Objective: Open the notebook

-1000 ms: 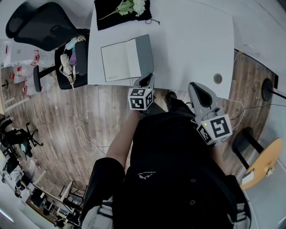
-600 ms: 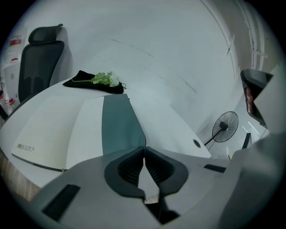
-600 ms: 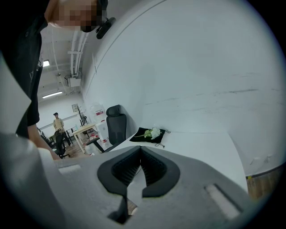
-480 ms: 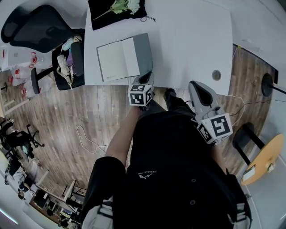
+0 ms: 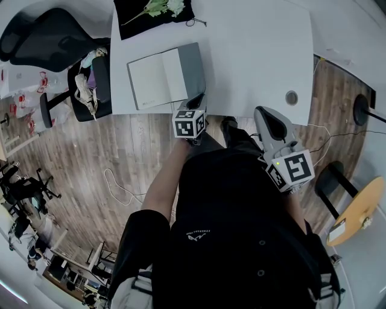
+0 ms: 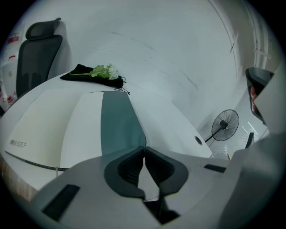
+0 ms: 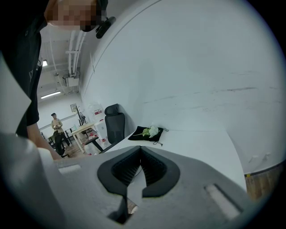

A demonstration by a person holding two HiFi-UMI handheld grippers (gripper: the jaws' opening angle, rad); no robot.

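Observation:
The notebook [image 5: 158, 76] lies open on the white table [image 5: 253, 54], white pages up, with its grey-green cover [image 5: 191, 67] spread to the right. In the left gripper view the cover [image 6: 118, 121] runs straight up to the jaws. My left gripper [image 5: 198, 99] [image 6: 144, 150] is shut at the cover's near corner, by the table's front edge, and nothing shows between its pads. My right gripper [image 5: 266, 114] [image 7: 140, 150] is shut and empty, held off the table's front edge to the right of the notebook.
A black cloth with white flowers [image 5: 154, 13] [image 6: 95, 73] lies at the table's far side. A round cable hole [image 5: 292, 97] sits at the right. A black office chair [image 5: 42, 33] stands at the left, a fan [image 6: 225, 125] and a wooden stool [image 5: 356, 212] at the right.
My left gripper has sunk a little at the notebook's near corner. The notebook stays open and the right gripper has kept still.

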